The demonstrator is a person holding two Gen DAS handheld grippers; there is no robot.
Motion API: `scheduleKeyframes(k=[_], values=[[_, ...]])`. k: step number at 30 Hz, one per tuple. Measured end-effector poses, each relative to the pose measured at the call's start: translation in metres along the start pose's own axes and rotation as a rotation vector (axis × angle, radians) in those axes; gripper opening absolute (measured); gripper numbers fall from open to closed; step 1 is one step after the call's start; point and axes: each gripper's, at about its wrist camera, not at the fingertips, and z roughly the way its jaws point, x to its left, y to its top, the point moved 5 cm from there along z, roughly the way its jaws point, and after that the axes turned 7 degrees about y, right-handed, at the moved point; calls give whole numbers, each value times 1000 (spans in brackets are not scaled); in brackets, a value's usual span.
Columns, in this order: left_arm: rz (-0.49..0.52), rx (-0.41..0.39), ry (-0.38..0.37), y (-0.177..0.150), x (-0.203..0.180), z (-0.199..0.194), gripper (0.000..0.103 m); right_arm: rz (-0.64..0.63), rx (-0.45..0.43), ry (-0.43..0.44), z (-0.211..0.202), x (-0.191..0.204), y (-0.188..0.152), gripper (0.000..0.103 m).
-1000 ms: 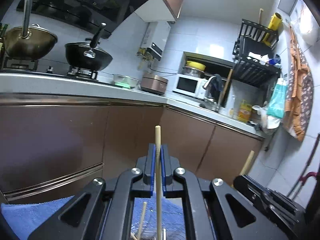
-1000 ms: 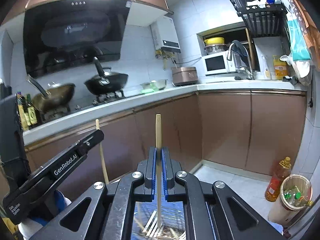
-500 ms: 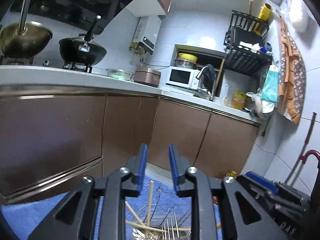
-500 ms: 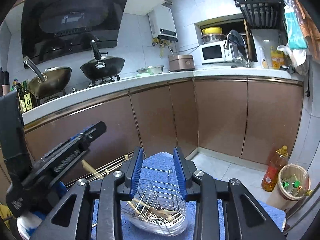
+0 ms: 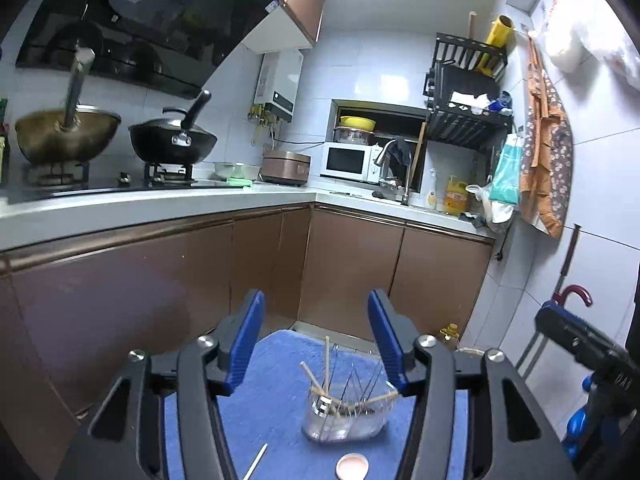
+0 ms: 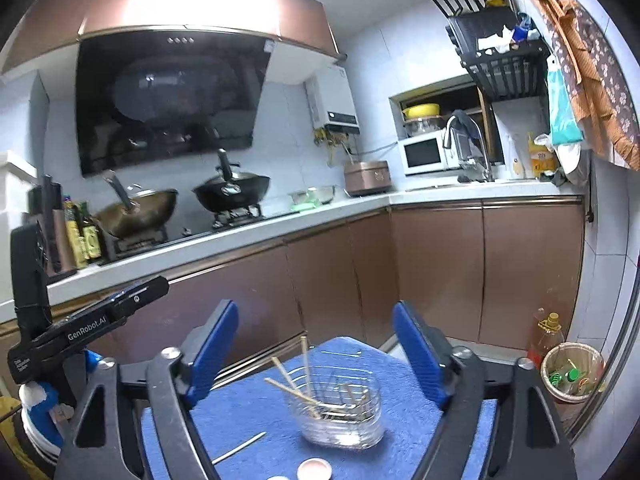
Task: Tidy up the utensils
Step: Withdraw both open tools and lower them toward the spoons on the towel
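Observation:
A clear utensil holder [image 5: 344, 416] [image 6: 340, 412] with a wire insert stands on a blue towel [image 5: 280, 412] [image 6: 248, 404]. Several wooden chopsticks [image 5: 326, 364] [image 6: 306, 364] lean in it. One loose chopstick [image 5: 256, 462] [image 6: 240, 446] lies on the towel to its front left. My left gripper [image 5: 316, 340] hangs above and short of the holder, jaws opening, nothing between them. My right gripper [image 6: 316, 354] is likewise back from the holder, jaws opening wide and empty. Each gripper shows at the edge of the other's view.
A small round pinkish dish [image 5: 352, 465] [image 6: 314, 469] sits on the towel in front of the holder. Brown cabinets [image 6: 440, 272] and a counter with two woks stand behind. An oil bottle [image 6: 548, 336] and a bin [image 6: 572, 372] are on the floor at right.
A second ago each gripper was shut on an upright chopstick over the holder. Both have let go, the chopsticks now rest in the holder, and both grippers have pulled back with jaws spreading.

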Motion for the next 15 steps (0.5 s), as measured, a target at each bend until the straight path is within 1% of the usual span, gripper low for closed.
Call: scheduleKeyframes(k=[2,4,5,10,15], values=[[14,-1,4,0,4,-17,54,-11,-6,12,-14,11,2,98],[8,12,0,-3,9,-32,58,-17,-12,34,-29,22,3,102],[4,24,1,-5,12,-40,62,-16,-12,41,-34,25,3,102],[-4,66,0,-20,25,-62,62,10,22,84,-55,39,-6,102],[-18,123,-5,-43,39,-73,62,22,49,91,-72,43,-15,102]])
